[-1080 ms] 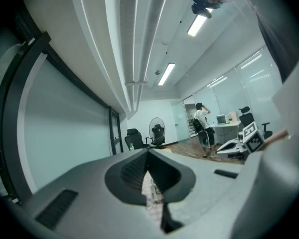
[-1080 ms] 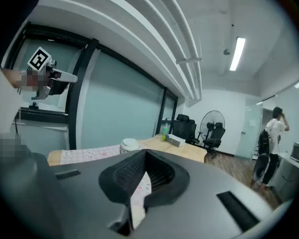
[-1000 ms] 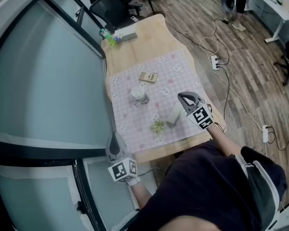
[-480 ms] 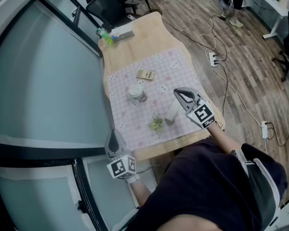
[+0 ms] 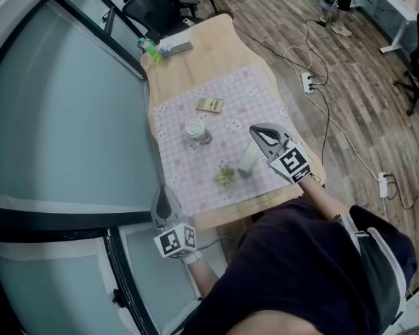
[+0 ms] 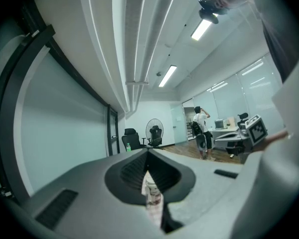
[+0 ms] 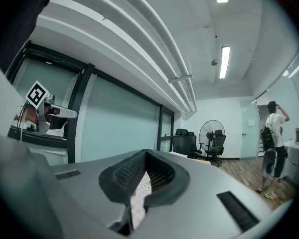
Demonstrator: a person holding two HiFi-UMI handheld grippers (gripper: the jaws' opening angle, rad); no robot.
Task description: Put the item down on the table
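Note:
A tall white cup [image 5: 249, 160] stands upright on the pink checked cloth [image 5: 258, 96] near the table's front right. Just to its right, my right gripper [image 5: 254, 130] hovers above the cloth, shut with nothing in it, apart from the cup. A small green tuft-like item [image 5: 227, 176] lies left of the cup. A lidded jar [image 5: 197, 131] and a flat tan box [image 5: 210, 105] sit further back. My left gripper [image 5: 163, 190] hangs off the table's front left corner, shut and empty. In the left gripper view the jar [image 6: 152, 190] shows through the slit under the closed tips.
The wooden table [image 5: 202, 54] carries a green bottle [image 5: 153, 51] and a grey bar [image 5: 179, 48] at its far end. A glass partition [image 5: 63, 117] runs along the left. Office chairs [image 5: 157, 5] stand beyond, and cables with a power strip [image 5: 307, 82] lie on the floor to the right.
My right gripper has risen a little beside the white cup and rolled slightly. The left gripper has stayed where it was.

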